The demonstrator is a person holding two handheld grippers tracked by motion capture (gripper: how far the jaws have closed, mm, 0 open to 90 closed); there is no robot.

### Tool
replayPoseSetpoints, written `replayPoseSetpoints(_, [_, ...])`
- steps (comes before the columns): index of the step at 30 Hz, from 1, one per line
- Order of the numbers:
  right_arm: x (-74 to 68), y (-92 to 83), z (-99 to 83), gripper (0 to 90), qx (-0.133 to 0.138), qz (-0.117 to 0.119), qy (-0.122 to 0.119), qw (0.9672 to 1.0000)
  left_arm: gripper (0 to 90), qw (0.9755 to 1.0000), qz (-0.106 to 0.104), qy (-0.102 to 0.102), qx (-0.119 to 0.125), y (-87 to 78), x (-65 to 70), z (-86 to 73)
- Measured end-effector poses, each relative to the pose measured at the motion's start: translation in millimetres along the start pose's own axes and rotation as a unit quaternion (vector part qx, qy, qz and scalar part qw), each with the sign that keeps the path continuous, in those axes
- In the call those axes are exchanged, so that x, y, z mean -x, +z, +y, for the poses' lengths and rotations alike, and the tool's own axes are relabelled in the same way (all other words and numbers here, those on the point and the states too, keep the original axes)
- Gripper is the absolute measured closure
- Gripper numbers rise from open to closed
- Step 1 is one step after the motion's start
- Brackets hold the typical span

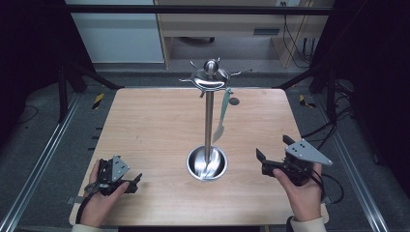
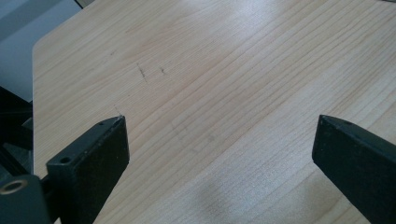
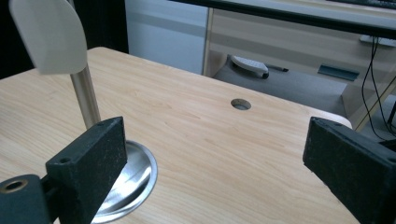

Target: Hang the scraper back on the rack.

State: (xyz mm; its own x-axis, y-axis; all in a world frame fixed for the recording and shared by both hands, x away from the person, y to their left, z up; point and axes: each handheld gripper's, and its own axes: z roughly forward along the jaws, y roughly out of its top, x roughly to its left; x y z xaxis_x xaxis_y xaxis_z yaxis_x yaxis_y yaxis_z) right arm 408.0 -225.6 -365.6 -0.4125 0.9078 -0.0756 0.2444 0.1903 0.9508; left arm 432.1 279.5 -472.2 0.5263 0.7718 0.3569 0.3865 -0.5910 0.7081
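Both grippers wide open w/ nothing held, spatula (image 1: 222,116) hanging blade-down, long axis vertical, off the stand (image 1: 209,121) at table centre, approx 10 o'clock from right gripper (image 1: 264,161), nearer than left gripper (image 1: 134,182)

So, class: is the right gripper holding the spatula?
No: the right gripper is open and empty, while the spatula hangs from the stand.

Wooden table (image 1: 145,125) bears metal stand (image 1: 207,163)
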Motion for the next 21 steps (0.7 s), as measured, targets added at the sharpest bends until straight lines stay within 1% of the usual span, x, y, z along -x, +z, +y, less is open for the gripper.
replayPoseSetpoints(1, [1.1, 1.4, -2.6, 6.8, -0.003, 0.002, 0.002, 1.0, 3.7, 1.0, -0.001, -0.005, 0.004, 0.7, 0.8, -0.1])
replayPoseSetpoints(3, [4.2, 6.0, -9.2, 6.9, -0.012, -0.001, 0.005, 0.9999, 3.7, 1.0, -0.001, -0.003, 0.002, 0.7, 1.0, -0.1])
replayPoseSetpoints(5, [5.1, 7.9, -11.3, 7.3, -0.015, -0.003, 0.006, 0.9999, 3.7, 1.0, -0.001, -0.004, 0.003, 0.8, 1.1, -0.2])
replayPoseSetpoints(6, [7.1, 12.4, -16.0, 7.7, -0.023, -0.007, 0.007, 0.9997, 3.7, 1.0, 0.0, -0.004, 0.003, 0.8, 1.1, -0.2])
replayPoseSetpoints(7, [7.1, 12.4, -16.0, 7.7, -0.023, -0.007, 0.007, 0.9997, 3.7, 1.0, -0.001, -0.004, 0.003, 0.9, 0.9, -0.3])
replayPoseSetpoints(11, [12.8, 25.1, -28.6, 8.1, -0.046, -0.007, 0.029, 0.9985, 3.7, 1.0, -0.001, -0.002, 0.001, 1.0, 0.6, -0.3])
replayPoseSetpoints(14, [15.8, 36.1, -41.5, 8.8, -0.064, -0.007, 0.038, 0.9972, 3.7, 1.0, 0.0, -0.002, 0.0, 1.3, 0.8, -0.4])
replayPoseSetpoints(16, [17.2, 43.3, -52.3, 9.6, -0.074, -0.01, 0.053, 0.9958, 3.7, 1.0, -0.002, -0.003, 0.0, 1.2, 0.5, -0.4])
replayPoseSetpoints(19, [18.5, 49.0, -64.9, 10.9, -0.09, -0.003, 0.069, 0.9935, 3.6, 1.0, -0.003, -0.002, 0.002, 1.5, 0.1, 0.4])
replayPoseSetpoints(20, [18.0, 51.0, -71.2, 11.2, -0.103, 0.004, 0.078, 0.9917, 3.6, 1.0, -0.003, -0.002, 0.004, 1.7, 0.1, 0.7])
replayPoseSetpoints(21, [17.3, 52.7, -75.0, 11.1, -0.112, 0.003, 0.077, 0.9907, 3.6, 1.0, -0.002, -0.001, 0.004, 1.9, -0.1, 1.2])
